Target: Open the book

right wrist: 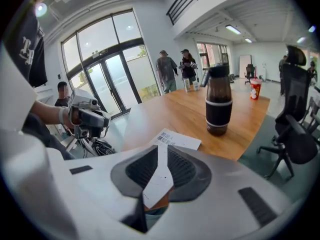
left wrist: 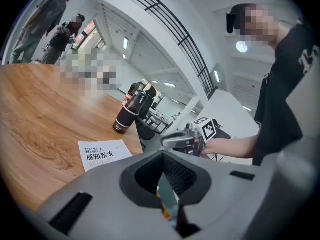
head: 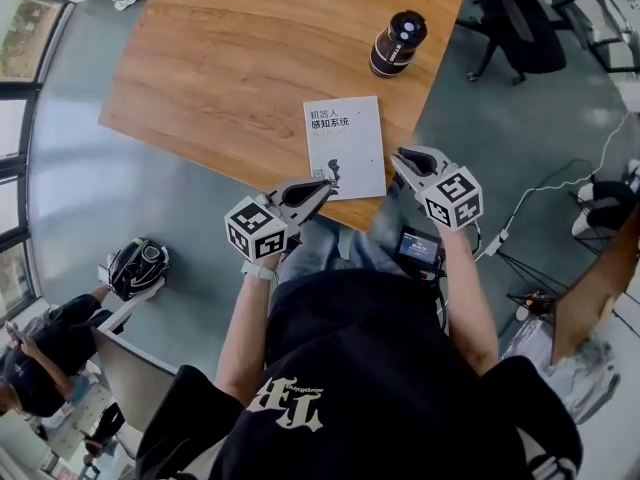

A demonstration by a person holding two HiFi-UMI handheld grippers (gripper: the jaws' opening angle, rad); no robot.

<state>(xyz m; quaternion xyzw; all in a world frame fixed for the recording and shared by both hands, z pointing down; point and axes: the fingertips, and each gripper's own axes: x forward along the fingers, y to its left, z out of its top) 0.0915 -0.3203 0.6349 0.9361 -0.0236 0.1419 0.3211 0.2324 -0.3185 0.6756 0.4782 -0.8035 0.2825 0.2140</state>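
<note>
A thin white book (head: 344, 146) with dark print lies closed and flat on the wooden table (head: 250, 58), close to its near edge. It also shows in the left gripper view as the book (left wrist: 104, 153) and in the right gripper view as the book (right wrist: 175, 139). My left gripper (head: 322, 188) hovers off the book's near left corner, its jaws a narrow slit apart and empty. My right gripper (head: 399, 156) hangs just right of the book's right edge, jaws slightly apart with nothing between them. Neither touches the book. The left gripper's slit (left wrist: 167, 184) and the right gripper's slit (right wrist: 159, 176) show table and floor through them.
A dark bottle (head: 398, 43) stands upright on the table beyond the book's far right corner. A black office chair (head: 520, 18) sits past the table's right side. A helmet-like object (head: 138, 266) and a seated person are at the lower left; cables run on the floor at right.
</note>
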